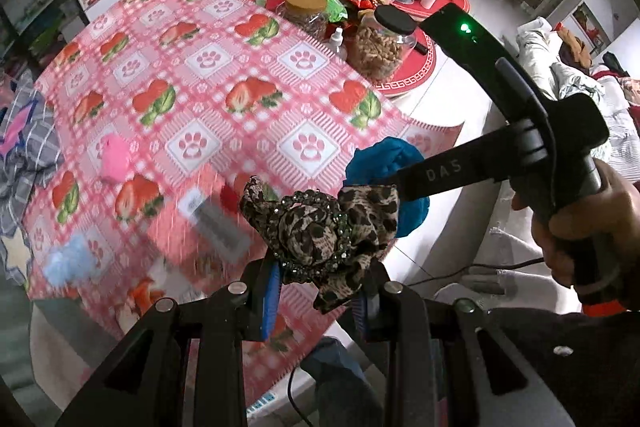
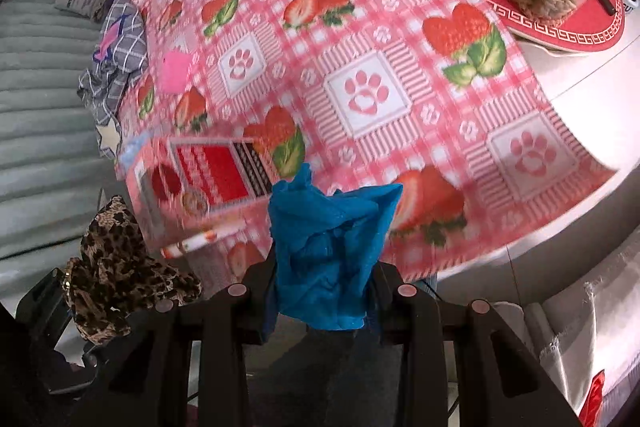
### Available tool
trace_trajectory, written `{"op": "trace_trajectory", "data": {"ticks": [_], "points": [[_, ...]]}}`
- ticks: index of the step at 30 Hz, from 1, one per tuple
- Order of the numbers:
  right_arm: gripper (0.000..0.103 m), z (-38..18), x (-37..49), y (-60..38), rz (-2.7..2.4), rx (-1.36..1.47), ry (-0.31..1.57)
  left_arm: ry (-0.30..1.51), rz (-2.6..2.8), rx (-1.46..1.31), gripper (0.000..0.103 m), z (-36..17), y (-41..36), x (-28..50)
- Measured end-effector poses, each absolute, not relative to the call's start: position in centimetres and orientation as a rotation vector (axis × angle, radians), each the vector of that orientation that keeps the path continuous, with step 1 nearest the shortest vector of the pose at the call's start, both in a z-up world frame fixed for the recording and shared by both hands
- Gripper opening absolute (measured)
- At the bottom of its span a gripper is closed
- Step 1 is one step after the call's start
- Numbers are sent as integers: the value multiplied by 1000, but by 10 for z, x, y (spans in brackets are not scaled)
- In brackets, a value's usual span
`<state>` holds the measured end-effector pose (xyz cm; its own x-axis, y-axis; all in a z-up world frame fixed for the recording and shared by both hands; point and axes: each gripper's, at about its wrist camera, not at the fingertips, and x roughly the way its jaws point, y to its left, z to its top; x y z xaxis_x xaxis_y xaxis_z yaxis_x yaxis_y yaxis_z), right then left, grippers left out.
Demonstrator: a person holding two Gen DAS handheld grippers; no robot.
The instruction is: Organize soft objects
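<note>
Two tools, two soft pieces held above the checked cloth

Two tools in view, each clenched on one soft thing. Left tool [image 1: 316, 291] gripping one leopard-print fabric bow [image 1: 320, 227] with a beaded centre, lifted clear of the pink strawberry-and-paw cloth [image 1: 208, 79] covering the surface. Right tool [image 2: 320, 295] gripping one crumpled blue cloth [image 2: 324, 251], likewise raised off the surface; same blue cloth seen from the left wrist at about 2 o'clock of the bow, just beside it, with one hand [image 1: 580, 227] wrapped round the right tool's handle.

Lying on the cloth, counted: one pink fluffy piece [image 1: 114, 159] at about 10 o'clock from the bow, one pale blue fluffy piece [image 1: 68, 263] at about 9 o'clock, one red patterned box [image 2: 216, 183] between them and the bow, blurred. One grey checked garment [image 1: 28, 147] hanging at the cloth's far left edge.

Toward 1 o'clock, on a red round mat [image 1: 404, 75]: two lidded jars, one with a black lid [image 1: 380, 43], one with a cork lid [image 1: 308, 11], plus one small clear bottle [image 1: 338, 41] and a heap of packets too cluttered to count.
</note>
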<state>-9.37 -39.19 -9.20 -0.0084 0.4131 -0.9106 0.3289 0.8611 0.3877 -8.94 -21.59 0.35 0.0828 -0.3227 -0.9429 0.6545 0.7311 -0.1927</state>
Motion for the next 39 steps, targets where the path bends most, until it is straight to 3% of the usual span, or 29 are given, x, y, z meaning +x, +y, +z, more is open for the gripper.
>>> {"op": "trace_trajectory", "data": {"ticks": [39], "points": [[36, -34, -117, -180, 461, 208, 1584, 1237, -261, -103, 33, 16, 12, -141]]}}
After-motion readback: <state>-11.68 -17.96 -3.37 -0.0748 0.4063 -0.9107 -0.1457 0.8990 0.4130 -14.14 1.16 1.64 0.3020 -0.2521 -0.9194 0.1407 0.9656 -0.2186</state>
